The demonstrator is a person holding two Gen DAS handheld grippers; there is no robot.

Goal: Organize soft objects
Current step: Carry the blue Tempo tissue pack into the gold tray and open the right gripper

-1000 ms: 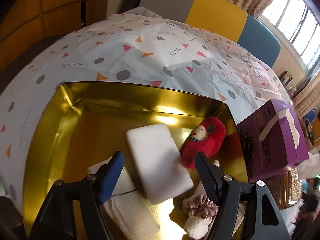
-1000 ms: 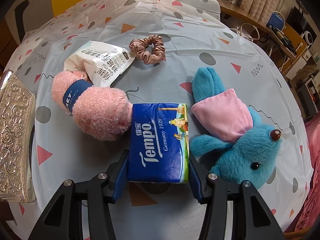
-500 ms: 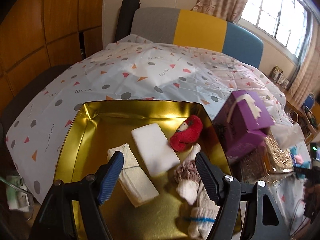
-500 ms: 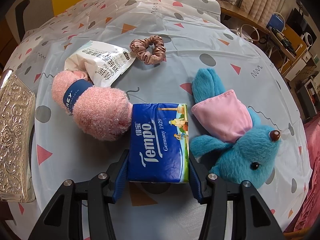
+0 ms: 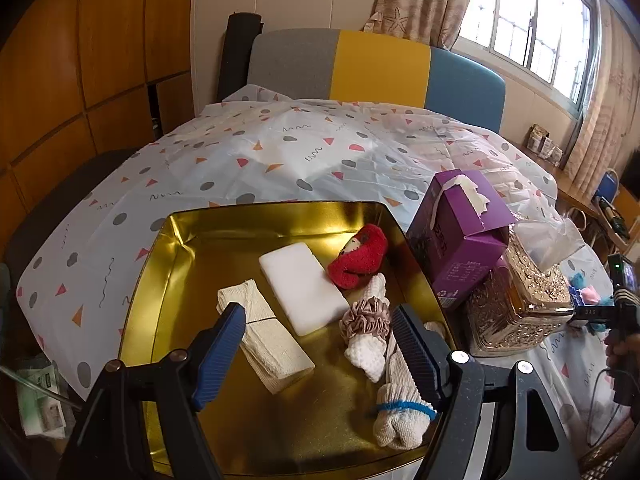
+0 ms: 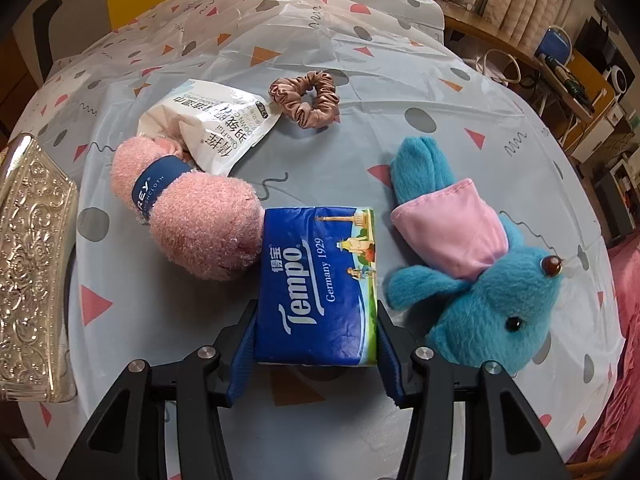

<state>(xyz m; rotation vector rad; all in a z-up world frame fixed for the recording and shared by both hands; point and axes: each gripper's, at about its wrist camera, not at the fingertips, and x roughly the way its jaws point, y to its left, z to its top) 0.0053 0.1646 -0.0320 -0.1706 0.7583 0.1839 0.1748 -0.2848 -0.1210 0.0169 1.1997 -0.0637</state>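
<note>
Clamping the blue Tempo tissue pack, the right gripper grips its sides; the left gripper hangs wide open, empty, over the shiny gold metal tray.

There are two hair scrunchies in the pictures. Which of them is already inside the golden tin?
The dusty-brown scrunchie, lying on a white sock in the golden tin. The shiny pink scrunchie lies on the tablecloth beside the white packet.

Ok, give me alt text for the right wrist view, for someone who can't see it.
The right hand-held gripper is clamped on a blue Tempo tissue pack lying on a patterned tablecloth. A fluffy pink rolled washcloth touches the pack on one side; a blue plush toy with pink cloth lies on the other.
</note>
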